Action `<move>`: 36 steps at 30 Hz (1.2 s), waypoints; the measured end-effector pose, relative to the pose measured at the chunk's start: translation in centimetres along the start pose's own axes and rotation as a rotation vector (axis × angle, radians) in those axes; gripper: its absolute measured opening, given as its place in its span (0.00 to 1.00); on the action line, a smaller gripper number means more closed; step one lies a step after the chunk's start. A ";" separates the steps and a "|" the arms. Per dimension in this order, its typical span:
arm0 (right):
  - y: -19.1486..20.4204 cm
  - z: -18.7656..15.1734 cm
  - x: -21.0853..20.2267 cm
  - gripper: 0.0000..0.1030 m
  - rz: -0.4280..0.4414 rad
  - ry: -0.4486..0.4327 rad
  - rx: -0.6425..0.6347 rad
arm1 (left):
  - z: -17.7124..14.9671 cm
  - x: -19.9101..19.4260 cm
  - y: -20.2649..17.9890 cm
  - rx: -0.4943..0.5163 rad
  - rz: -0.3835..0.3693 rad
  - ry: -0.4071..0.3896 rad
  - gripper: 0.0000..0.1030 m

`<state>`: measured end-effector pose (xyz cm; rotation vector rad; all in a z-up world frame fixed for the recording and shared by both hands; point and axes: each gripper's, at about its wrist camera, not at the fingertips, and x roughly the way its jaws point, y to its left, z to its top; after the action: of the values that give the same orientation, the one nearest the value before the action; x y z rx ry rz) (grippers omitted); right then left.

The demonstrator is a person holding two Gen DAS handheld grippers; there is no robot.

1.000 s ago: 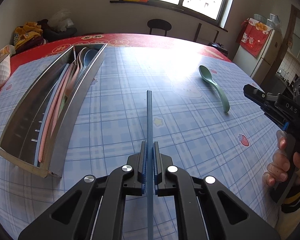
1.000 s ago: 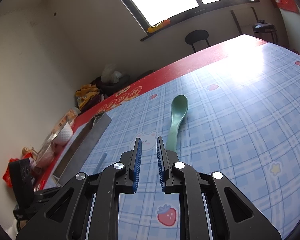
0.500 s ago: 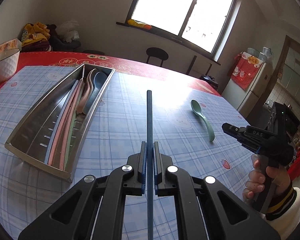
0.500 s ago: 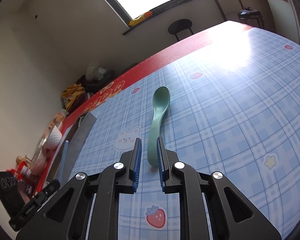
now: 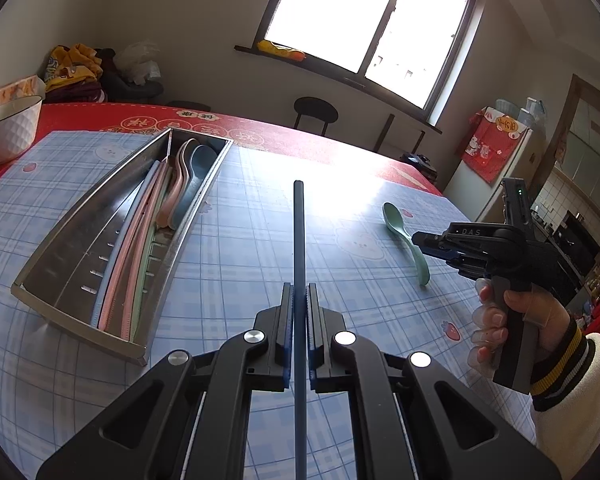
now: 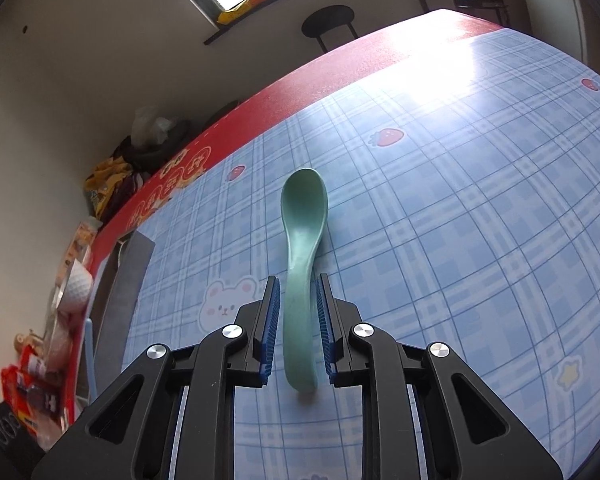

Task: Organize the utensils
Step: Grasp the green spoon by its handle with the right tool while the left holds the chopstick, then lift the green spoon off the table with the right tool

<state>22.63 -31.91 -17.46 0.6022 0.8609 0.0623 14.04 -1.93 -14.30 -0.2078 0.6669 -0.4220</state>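
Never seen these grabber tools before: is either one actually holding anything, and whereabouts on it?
The left gripper is shut on a blue chopstick, partway along it. The right gripper, opening, straddles the green spoon handle; it is not gripped.

The table (image 5: 228, 264) wears a blue plaid cloth printed with strawberries, bears and stars, and a red patterned cloth shows along its far edge. A long stainless utensil tray (image 5: 56, 276) lies on the plaid at the left — pastel spoons and chopsticks inside. A green spoon (image 6: 302, 240) lies well apart on the right, bowl away. A white bowl (image 5: 8, 128) sits at the far left edge.
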 end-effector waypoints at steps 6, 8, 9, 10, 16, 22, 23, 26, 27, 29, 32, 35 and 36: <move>0.8 0.3 1.7 0.19 -0.032 0.018 -0.017 | 0.0 0.0 0.0 0.000 0.000 0.003 0.06; 1.3 0.4 2.0 0.17 -0.048 0.017 -0.027 | 0.0 0.0 -0.1 -0.001 0.000 0.003 0.06; 1.3 0.4 2.0 0.15 -0.053 0.014 -0.028 | 0.0 0.0 -0.1 -0.002 0.000 0.002 0.06; 1.4 0.5 2.1 0.14 -0.053 0.014 -0.026 | 0.0 0.0 0.0 -0.002 0.000 0.002 0.06; 2.4 -0.5 1.2 0.13 0.114 -0.036 0.064 | 0.0 0.1 0.1 -0.013 -0.001 0.000 0.06; 5.6 -3.5 2.1 0.13 0.279 -0.045 0.078 | 0.0 0.1 0.3 -0.019 -0.007 0.002 0.06; 5.9 -3.9 2.3 0.13 0.290 -0.046 0.069 | 0.0 0.1 0.4 -0.021 -0.007 0.004 0.06; 6.4 -4.4 2.8 0.13 0.315 -0.029 0.050 | 0.0 0.2 0.5 -0.024 -0.008 0.008 0.06; 6.3 -4.3 2.6 0.13 0.329 -0.029 0.054 | 0.0 0.2 0.5 -0.024 -0.008 0.010 0.06; 5.8 -4.2 2.2 0.13 0.346 -0.042 0.055 | 0.0 0.3 0.4 -0.023 -0.007 0.013 0.06; 5.3 -4.4 2.4 0.13 0.361 -0.024 0.063 | 0.0 0.4 0.4 -0.022 0.002 0.014 0.06; 4.9 -4.5 2.5 0.13 0.374 -0.008 0.067 | 0.0 0.2 0.5 -0.032 0.010 0.004 0.06; 5.0 -4.4 2.5 0.14 0.379 -0.013 0.063 | 0.0 0.1 0.6 -0.039 0.011 0.005 0.06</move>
<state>21.96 -24.90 -18.75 0.8184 0.7290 0.3754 14.34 -1.43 -14.57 -0.2399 0.6817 -0.3993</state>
